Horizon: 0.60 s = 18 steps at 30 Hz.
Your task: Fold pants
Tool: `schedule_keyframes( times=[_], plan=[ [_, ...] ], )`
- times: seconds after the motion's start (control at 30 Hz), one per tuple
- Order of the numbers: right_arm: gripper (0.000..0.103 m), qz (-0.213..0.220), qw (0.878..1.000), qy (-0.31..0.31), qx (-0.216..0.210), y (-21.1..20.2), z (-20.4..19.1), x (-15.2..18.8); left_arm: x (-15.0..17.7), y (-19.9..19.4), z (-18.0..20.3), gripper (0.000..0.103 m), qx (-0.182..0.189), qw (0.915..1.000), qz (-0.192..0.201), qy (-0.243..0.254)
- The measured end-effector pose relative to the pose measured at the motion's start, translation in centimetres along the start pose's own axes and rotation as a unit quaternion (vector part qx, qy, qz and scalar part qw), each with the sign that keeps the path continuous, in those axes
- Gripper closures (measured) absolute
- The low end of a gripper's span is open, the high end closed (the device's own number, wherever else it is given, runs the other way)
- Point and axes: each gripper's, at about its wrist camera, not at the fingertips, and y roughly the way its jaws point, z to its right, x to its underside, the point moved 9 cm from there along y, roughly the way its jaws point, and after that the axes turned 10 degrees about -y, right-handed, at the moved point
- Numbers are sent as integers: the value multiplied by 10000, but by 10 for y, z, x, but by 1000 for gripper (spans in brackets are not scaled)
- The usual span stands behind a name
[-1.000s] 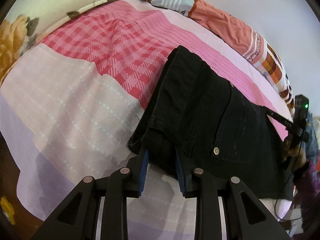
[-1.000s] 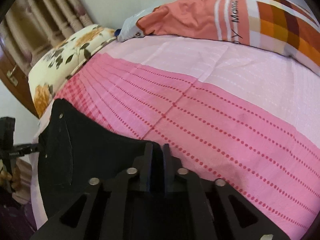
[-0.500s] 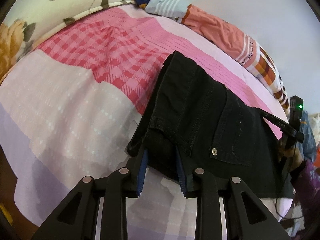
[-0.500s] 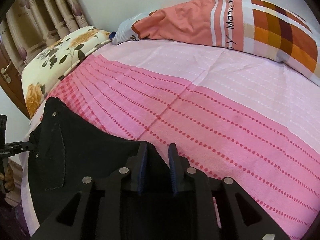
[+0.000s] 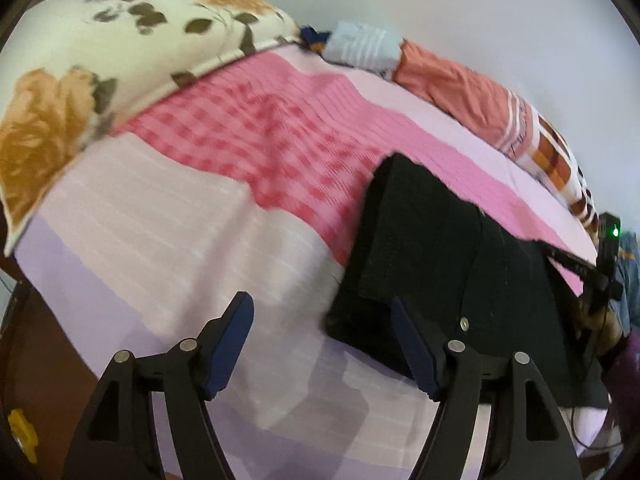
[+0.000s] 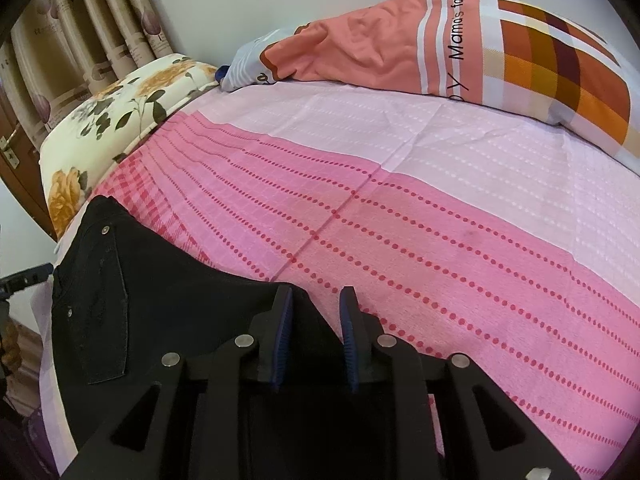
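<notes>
Black folded pants [image 5: 420, 248] lie on the pink bedsheet [image 5: 160, 240], a back pocket with rivets facing up. My left gripper [image 5: 320, 302] hovers at their near-left corner with its jaws opening wide. Only sheet shows between its fingers, and the corner sits behind the right finger [image 5: 412, 344]. In the right wrist view the pants [image 6: 160, 300] spread left and under my right gripper [image 6: 316, 294]. Its blue pads [image 6: 282, 340] stand a little apart and do not press the pants' edge lying between and below them.
A floral pillow [image 5: 120, 40] lies at the bed's left end and an orange checked pillow [image 6: 440, 40] along the wall. Curtains [image 6: 80, 20] hang at the far left corner. The sheet [image 6: 440, 240] stretches bare to the right of the pants. The dark bed edge [image 5: 24, 360] drops off near left.
The left gripper let go of the pants' corner, opened wide and lifted back. The right gripper's pads parted from shut on the fabric to a small gap. The pants stay flat.
</notes>
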Motion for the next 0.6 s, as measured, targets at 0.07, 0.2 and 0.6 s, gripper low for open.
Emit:
schedule_keyframes(
  times=[0.07,0.2,0.6],
  plan=[
    [83,2,10000,8,-1,0,1,-1,-5,-5,1,31,-5,10000,52,16],
    [81,6,10000,25,-1,0,3,-1,-11,-13,39,31,448,9981,257,334],
    [78,19,10000,39,23,1,4,-1,-8,42,97,32,861,9913,-54,997]
  ],
)
